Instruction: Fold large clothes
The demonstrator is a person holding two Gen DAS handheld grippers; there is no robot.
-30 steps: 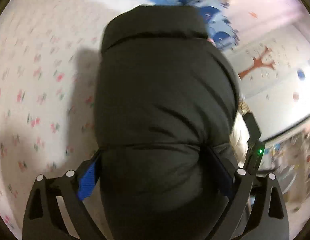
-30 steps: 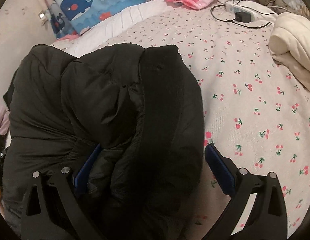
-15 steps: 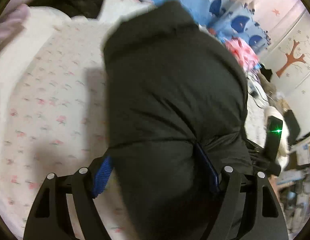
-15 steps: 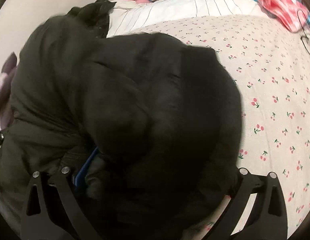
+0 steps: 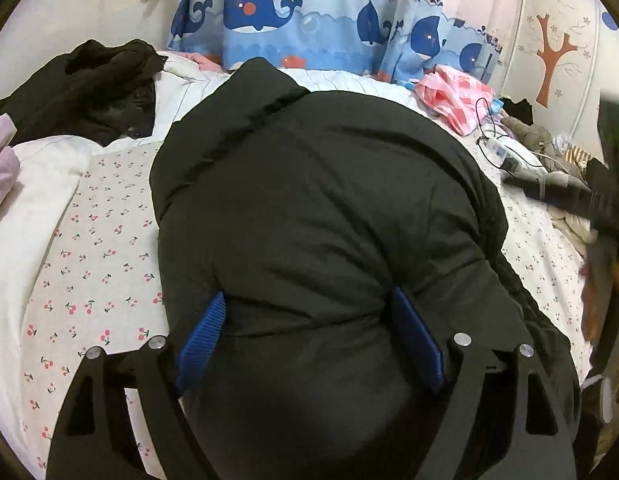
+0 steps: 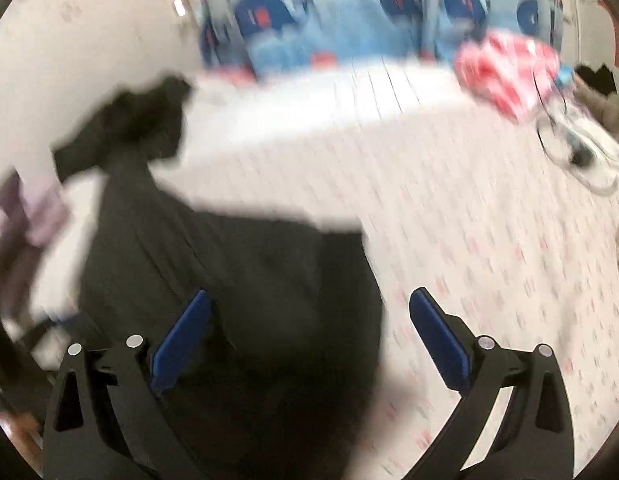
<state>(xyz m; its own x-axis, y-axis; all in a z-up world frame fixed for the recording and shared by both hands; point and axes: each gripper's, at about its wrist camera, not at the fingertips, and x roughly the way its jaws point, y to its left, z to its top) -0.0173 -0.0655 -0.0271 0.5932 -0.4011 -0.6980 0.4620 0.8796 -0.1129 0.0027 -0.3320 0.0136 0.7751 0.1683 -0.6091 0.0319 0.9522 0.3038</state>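
a bed with a cherry-print sheet (image 5: pixel 93 264) carries the puffy black padded jacket (image 5: pixel 309 208); the left claw (image 5: pixel 309 344) pinches a thick fold of it, jaws easing apart; the right claw (image 6: pixel 305 344) gapes, jacket touching only its left pad

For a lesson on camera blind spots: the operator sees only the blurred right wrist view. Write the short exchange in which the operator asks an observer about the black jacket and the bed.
Operator: Is the left gripper on the jacket?
Observer: Yes. The black jacket bulges between the left gripper's pads, though its jaws are opening.
Operator: What's that white smear beside the pink cloth?
Observer: A power strip with a black cable plugged in.
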